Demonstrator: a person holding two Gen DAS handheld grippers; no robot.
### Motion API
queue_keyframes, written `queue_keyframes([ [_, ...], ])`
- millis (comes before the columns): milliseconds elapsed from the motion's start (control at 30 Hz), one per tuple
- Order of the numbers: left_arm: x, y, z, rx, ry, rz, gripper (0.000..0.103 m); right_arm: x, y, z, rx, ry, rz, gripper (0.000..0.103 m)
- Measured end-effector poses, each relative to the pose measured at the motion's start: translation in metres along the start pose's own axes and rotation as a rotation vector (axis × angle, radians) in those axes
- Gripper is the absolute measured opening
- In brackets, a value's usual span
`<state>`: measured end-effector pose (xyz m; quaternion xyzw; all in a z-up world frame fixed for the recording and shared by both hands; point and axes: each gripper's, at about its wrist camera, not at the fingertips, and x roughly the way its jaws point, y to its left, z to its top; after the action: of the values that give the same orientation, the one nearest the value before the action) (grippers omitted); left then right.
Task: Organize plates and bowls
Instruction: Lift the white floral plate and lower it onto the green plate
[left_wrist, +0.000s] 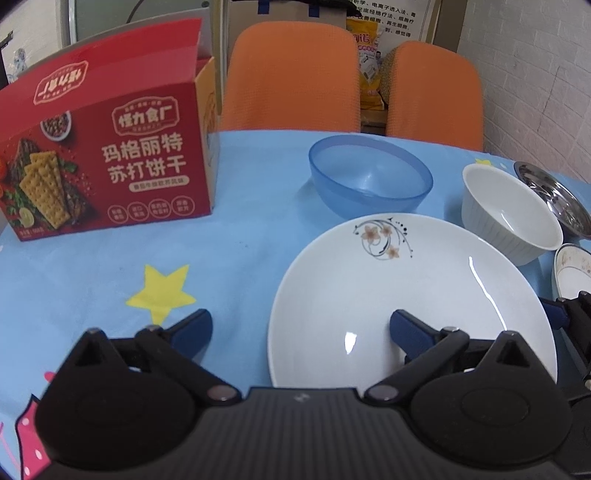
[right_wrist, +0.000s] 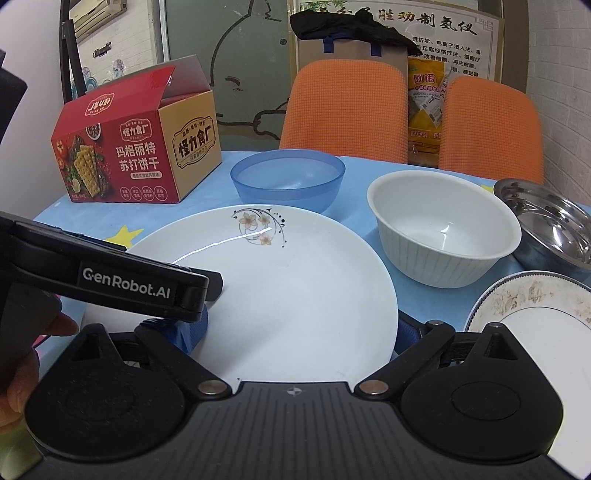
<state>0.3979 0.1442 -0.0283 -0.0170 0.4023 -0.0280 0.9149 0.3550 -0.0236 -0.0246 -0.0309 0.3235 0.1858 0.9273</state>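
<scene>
A large white plate with a flower print (left_wrist: 406, 288) (right_wrist: 280, 288) lies on the blue tablecloth. My left gripper (left_wrist: 301, 332) is open, one finger over the plate's near left part, the other outside its rim. My right gripper (right_wrist: 301, 332) is open and straddles the plate's near right side. The left gripper's body (right_wrist: 122, 282) crosses the right wrist view. Behind the plate stand a blue plastic bowl (left_wrist: 369, 177) (right_wrist: 288, 177), a white ribbed bowl (left_wrist: 509, 218) (right_wrist: 443, 229) and a steel bowl (left_wrist: 554, 199) (right_wrist: 550, 221). A small patterned plate (right_wrist: 532, 325) (left_wrist: 572, 273) lies at the right.
An open red cracker box (left_wrist: 107, 155) (right_wrist: 136, 147) stands at the back left of the table (left_wrist: 110, 273). Two orange chairs (left_wrist: 291, 77) (right_wrist: 343, 107) stand behind the table's far edge. A brick wall is at the right.
</scene>
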Motion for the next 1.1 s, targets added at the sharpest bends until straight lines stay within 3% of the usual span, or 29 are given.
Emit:
queue_keyframes([
  [167, 0.003, -0.005, 0.002, 0.023, 0.01, -0.018, 0.099, 0.0, -0.001, 0.0, -0.008, 0.013, 0.016, 0.087],
  [233, 0.0, -0.01, 0.003, 0.058, 0.004, -0.064, 0.087, 0.001, -0.001, -0.001, -0.005, 0.012, 0.012, 0.085],
  [267, -0.002, -0.012, 0.004, 0.073, 0.004, -0.093, 0.072, 0.001, -0.001, -0.001, -0.004, 0.013, 0.012, 0.084],
  [333, -0.003, -0.016, 0.006, 0.064, 0.022, -0.089, 0.072, 0.0, -0.003, 0.0, 0.007, 0.02, 0.015, 0.082],
  [433, -0.01, -0.014, 0.009, 0.024, 0.021, -0.104, 0.064, -0.006, -0.007, 0.002, 0.069, 0.031, 0.045, 0.081],
  [833, -0.094, -0.027, 0.014, 0.031, -0.08, -0.112, 0.063, -0.073, 0.006, 0.017, 0.086, -0.089, 0.014, 0.082],
  [1100, -0.138, -0.021, -0.049, 0.023, -0.062, -0.065, 0.063, -0.121, 0.035, -0.024, 0.077, -0.073, 0.033, 0.083],
])
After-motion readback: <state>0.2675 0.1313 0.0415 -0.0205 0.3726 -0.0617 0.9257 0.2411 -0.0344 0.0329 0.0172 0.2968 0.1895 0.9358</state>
